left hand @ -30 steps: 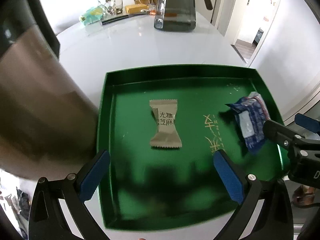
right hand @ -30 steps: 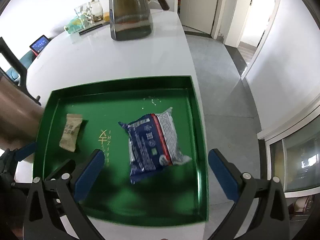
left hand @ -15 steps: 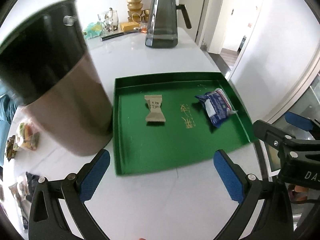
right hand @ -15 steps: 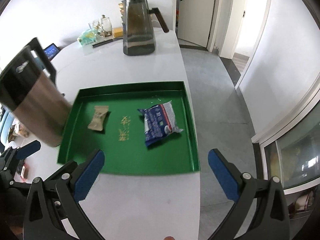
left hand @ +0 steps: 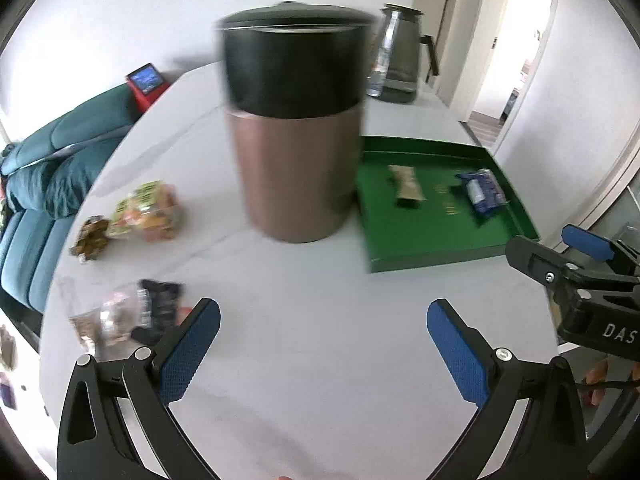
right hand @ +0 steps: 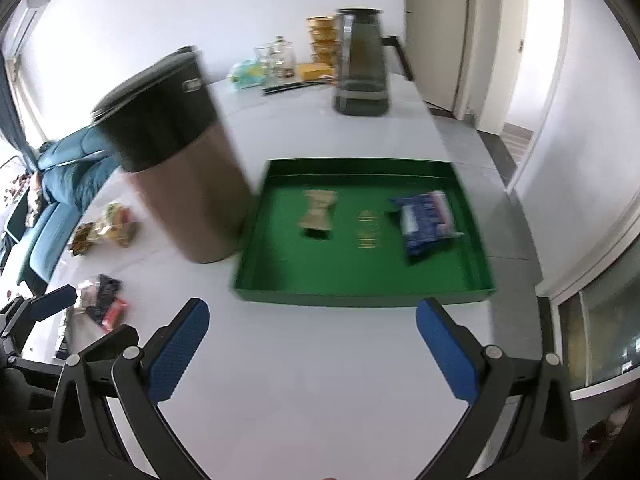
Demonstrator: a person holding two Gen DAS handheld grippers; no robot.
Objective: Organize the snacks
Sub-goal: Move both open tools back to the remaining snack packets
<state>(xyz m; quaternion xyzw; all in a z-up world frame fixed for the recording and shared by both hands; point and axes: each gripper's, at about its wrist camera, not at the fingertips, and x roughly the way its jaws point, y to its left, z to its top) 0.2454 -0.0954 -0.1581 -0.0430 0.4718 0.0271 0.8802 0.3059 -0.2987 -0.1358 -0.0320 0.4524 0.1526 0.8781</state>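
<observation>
A green tray (left hand: pixel 424 254) (right hand: pixel 360 294) lies on the white table and holds a beige candy wrapper (left hand: pixel 407 187) (right hand: pixel 318 213) and a blue snack packet (left hand: pixel 482 193) (right hand: pixel 425 222). Loose snacks lie on the table to the left: a yellow-orange pack (left hand: pixel 146 212) (right hand: pixel 116 228), a brown one (left hand: pixel 90 236), and a clear-and-dark pack (left hand: pixel 128 314) (right hand: pixel 100 300). My left gripper (left hand: pixel 323 346) is open and empty over bare table, back from the tray. My right gripper (right hand: pixel 312 344) is open and empty, in front of the tray.
A tall brown canister with a black lid (left hand: pixel 294 128) (right hand: pixel 180 152) stands just left of the tray. A glass pitcher (left hand: pixel 396 60) (right hand: pixel 362 62) and small items (right hand: pixel 280 64) stand at the far end. A teal sofa (left hand: pixel 36 184) lies beyond the left table edge.
Both grippers have pulled back and up from the tray, both still open. The left view has swung left, bringing the canister and loose snacks into sight. The blue packet stays in the tray.
</observation>
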